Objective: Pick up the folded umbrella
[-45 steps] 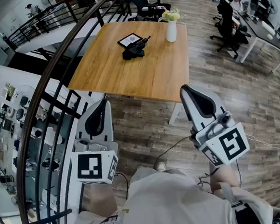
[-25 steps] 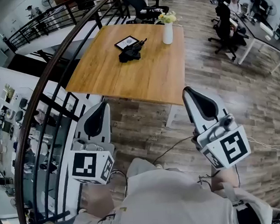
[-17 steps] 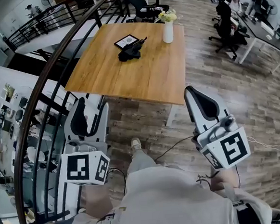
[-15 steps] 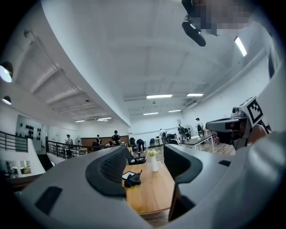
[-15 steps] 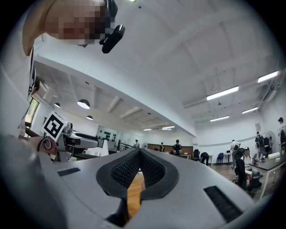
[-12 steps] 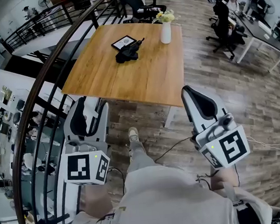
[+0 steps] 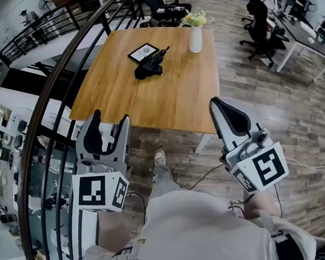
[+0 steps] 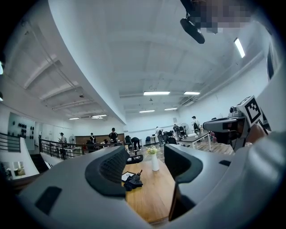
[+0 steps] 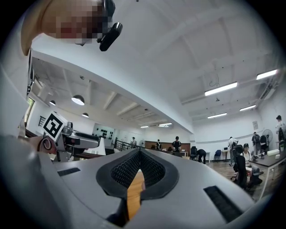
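The folded black umbrella (image 7: pixel 149 66) lies on the far half of a wooden table (image 7: pixel 165 98), its handle pointing toward the vase. In the left gripper view the umbrella (image 8: pixel 132 180) shows small between the jaws, far off. My left gripper (image 7: pixel 107 125) hangs short of the table's near left corner, jaws open with nothing between them (image 8: pixel 145 163). My right gripper (image 7: pixel 228 113) is level over the table's near right corner, jaws shut and empty (image 9: pixel 139 154). Both are well short of the umbrella.
A framed card (image 7: pixel 143 52) lies just behind the umbrella, and a white vase with flowers (image 7: pixel 195 37) stands to its right. A dark curved railing (image 7: pixel 49 107) runs along the left. Office chairs (image 7: pixel 258 29) and desks stand at the right; a person's foot (image 7: pixel 160 157) is on the floor.
The left gripper's jaws went from shut to open. Both grippers and the view have moved forward toward the table, whose near edge is now level with the jaw tips.
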Demonstrator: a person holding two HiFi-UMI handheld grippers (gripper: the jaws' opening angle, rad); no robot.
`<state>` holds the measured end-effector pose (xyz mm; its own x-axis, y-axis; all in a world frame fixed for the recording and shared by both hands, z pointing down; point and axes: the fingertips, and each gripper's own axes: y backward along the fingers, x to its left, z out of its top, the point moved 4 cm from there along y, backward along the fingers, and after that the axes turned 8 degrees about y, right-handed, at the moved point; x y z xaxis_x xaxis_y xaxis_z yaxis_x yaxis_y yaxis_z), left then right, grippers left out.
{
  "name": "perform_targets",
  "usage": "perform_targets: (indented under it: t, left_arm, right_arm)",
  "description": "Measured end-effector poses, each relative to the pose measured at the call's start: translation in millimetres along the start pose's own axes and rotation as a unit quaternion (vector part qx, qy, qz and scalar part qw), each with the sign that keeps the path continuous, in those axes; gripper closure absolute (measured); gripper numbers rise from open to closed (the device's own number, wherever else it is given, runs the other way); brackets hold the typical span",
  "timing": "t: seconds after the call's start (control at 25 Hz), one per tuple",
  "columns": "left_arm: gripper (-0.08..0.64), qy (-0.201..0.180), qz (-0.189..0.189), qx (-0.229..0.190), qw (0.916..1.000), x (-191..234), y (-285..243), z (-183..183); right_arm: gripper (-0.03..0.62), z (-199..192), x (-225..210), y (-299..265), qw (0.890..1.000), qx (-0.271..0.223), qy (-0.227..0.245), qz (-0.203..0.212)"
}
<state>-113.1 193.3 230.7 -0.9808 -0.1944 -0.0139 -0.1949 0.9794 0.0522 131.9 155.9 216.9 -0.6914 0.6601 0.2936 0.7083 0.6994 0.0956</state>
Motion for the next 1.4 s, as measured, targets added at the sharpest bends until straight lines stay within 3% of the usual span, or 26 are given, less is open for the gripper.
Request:
perform_targets:
  t: [0.4, 0.76, 0.92, 1.12, 1.4]
  left_arm:
    - [0.281, 0.003, -0.039, 0.027, 0.9989, 97, -120, -5]
    - [0.281, -0.012, -0.095, 0.086, 0.9917, 176, -259, -38]
    - [0.281, -0.009, -0.107, 0.099, 0.9893, 207, -308, -54]
    - [0.281, -0.012, -0.134, 0.129, 0.9825, 229, -356, -77]
    - [0.281, 0.016, -0.140, 0.136, 0.9807, 230, -397, -106]
  right_arm:
    - [0.565, -21, -32, -144, 0.999, 0.034, -0.014, 0.002]
    - [0.563, -68, -74, -271, 0.996, 0.065, -0.056, -0.007]
    - [0.563, -97, -90, -317, 0.994, 0.093, -0.054, -0.023]
    - [0.563, -124, -100, -358, 0.990, 0.123, -0.060, -0.037]
    - [0.563, -164, -119, -375, 0.984, 0.153, -0.076, -0.051]
